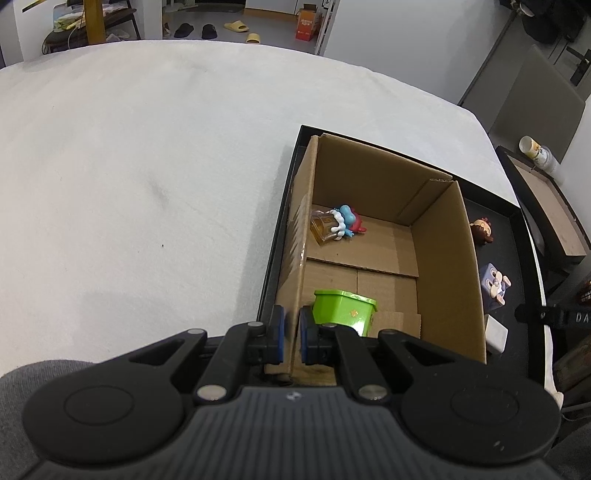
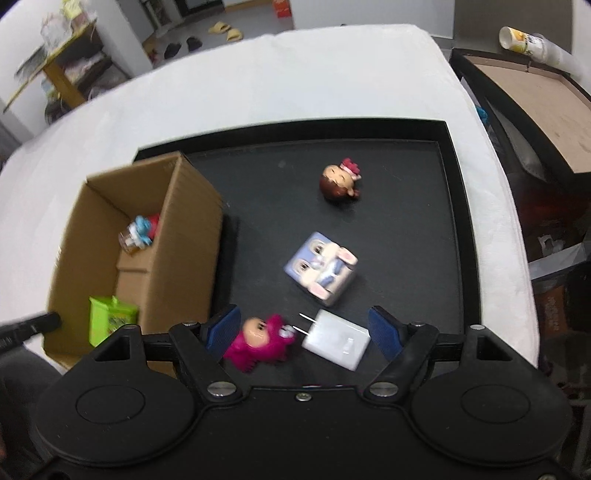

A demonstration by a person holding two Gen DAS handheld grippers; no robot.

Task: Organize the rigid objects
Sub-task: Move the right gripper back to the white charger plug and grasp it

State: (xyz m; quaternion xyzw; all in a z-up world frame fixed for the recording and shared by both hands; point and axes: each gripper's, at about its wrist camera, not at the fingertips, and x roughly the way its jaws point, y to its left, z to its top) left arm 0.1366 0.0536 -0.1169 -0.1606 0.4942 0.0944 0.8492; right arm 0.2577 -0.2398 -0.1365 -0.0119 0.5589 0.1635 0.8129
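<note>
Box (image 2: 147, 236) in tray (image 2: 406, 147), toys (image 2: 321, 267) right

A home — slippers (image 1: 236, 26) on the floor; wooden shelf (image 2: 55, 62) cluttered; table (image 1: 147, 166) under white cloth.

box (image 1: 369, 229) mid-floor free | right tongs (image 2: 304, 328) – charger (image 2: 336, 343), pink toy (image 2: 258, 341) between

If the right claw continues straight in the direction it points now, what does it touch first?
Probably the white charger, and perhaps the pink figure beside it: both lie on the black tray between the open right claw fingers. Depth is unclear, and the picture is blurred.
</note>
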